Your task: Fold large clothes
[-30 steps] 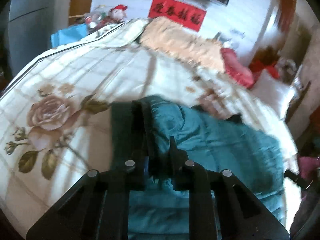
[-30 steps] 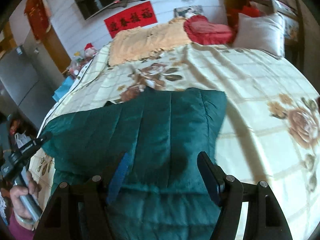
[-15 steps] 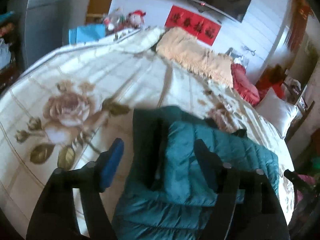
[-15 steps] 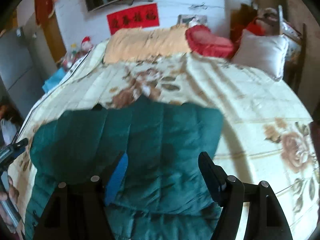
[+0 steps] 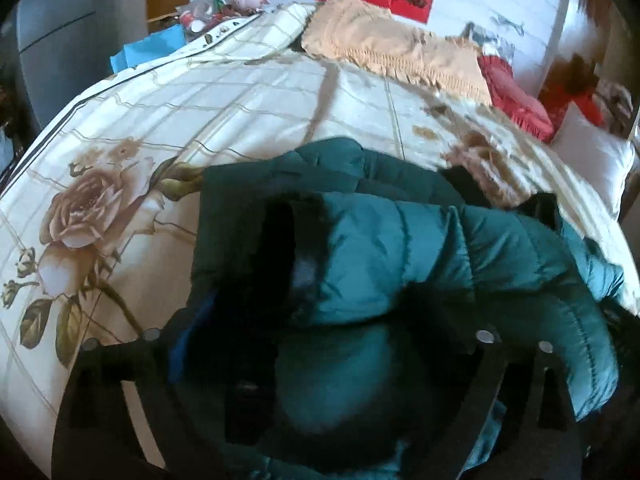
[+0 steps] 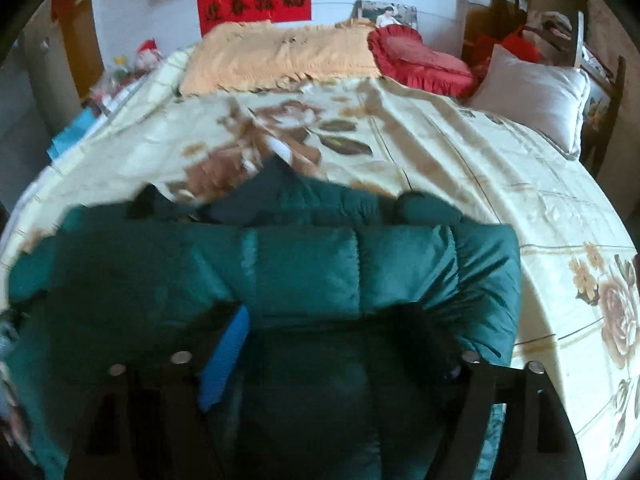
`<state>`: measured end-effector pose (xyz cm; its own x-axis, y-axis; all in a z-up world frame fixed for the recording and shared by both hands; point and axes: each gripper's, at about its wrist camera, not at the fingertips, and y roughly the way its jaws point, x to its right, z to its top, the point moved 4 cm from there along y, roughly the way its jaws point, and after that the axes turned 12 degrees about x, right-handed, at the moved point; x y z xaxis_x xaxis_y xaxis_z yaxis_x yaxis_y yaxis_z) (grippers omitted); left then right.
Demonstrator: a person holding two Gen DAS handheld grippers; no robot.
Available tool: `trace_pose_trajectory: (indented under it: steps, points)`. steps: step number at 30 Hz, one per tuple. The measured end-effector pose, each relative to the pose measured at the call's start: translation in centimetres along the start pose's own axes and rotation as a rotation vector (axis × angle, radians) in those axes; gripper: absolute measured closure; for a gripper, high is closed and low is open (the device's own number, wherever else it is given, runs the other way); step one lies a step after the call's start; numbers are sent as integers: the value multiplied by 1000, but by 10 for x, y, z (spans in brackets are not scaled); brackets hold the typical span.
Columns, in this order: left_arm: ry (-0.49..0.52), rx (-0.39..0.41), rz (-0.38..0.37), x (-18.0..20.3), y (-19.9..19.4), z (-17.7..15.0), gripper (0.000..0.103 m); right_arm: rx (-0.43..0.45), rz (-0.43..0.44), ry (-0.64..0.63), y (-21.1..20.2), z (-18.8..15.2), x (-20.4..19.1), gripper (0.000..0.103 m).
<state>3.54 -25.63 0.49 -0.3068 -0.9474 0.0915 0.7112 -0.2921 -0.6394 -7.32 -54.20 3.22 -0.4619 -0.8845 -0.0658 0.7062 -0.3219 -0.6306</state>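
1. Since the left gripper [image 5: 320, 320] unclamped the teal jacket [image 5: 400, 248], its fingers have just been opening and stand spread.
2. Right gripper [image 6: 332, 336] widened too; the jacket lies folded over, released, on the bed [image 6: 460, 152].

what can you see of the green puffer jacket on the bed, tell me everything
The green puffer jacket is dark teal, shiny and quilted in puffy panels, with a darker lining showing at its far edge. It lies partly folded on the floral bedspread, one layer over another. Both grippers hover open above it, their jaws having just opened; neither pinches the fabric.
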Motion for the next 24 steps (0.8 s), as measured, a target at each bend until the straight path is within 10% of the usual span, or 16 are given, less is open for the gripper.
trace_pose_trajectory:
  steps: [13, 24]
  points:
    - [9, 23, 5, 2, 2, -6, 5, 119, 184, -39, -89, 18, -61, 16]
    - [6, 38, -2, 1, 3, -7, 2, 37, 125, -130, -48, -33, -85, 17]
